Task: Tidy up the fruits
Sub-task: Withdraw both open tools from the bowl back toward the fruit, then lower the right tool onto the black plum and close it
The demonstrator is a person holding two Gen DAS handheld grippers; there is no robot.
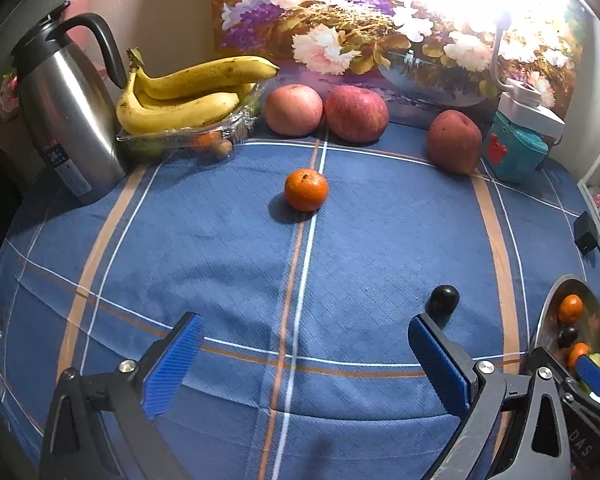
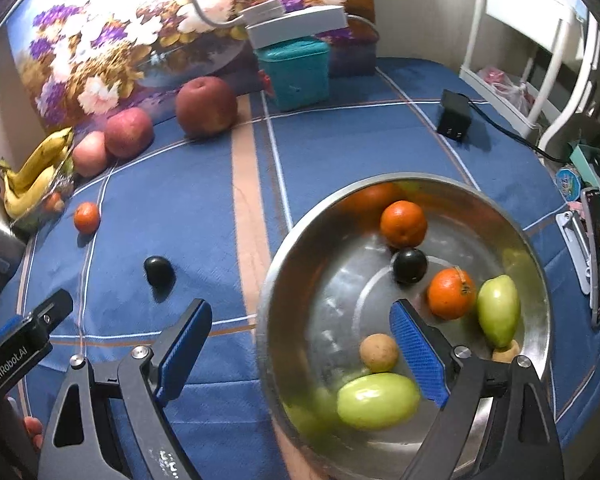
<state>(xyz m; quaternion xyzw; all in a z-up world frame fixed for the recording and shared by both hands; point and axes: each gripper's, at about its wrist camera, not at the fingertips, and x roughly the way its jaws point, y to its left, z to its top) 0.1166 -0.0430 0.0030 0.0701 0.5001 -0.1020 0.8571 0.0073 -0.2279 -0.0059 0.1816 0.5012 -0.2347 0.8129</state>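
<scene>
- Our left gripper (image 1: 304, 364) hangs low over the blue checked tablecloth (image 1: 220, 248) with its jaws spread wide and nothing between the blue pads.
- Our right gripper (image 2: 300, 354) is just as wide open and empty; its right finger reaches in over the steel bowl (image 2: 276, 280), its left finger stays outside the rim above the cloth.
- Nearest the left gripper is the dark plum (image 1: 444, 298), lying just beyond the tip of its right finger, slightly right of the gap's centre line. It looks nearly round, so we judge no particular axis matters for the grasp.
- In the right wrist view the same plum (image 2: 159, 271) sits ahead and to the left of the right gripper, outside the bowl and apart from it. We judge the left gripper nearer and better lined up; a small shift to the right and forward should bracket it.
- Further out along the left gripper's line lies the loose mandarin (image 1: 306, 190), alone on the cloth, well apart from the plum.
- Beyond it, against the flower painting, stand three apples (image 1: 356, 114) and, at the left, bananas (image 1: 188, 96) on a clear tray beside a steel thermos (image 1: 66, 120).
- The bowl already holds two mandarins, a dark plum, two green fruits and small brownish ones, so we judge the sorting partly done.
</scene>
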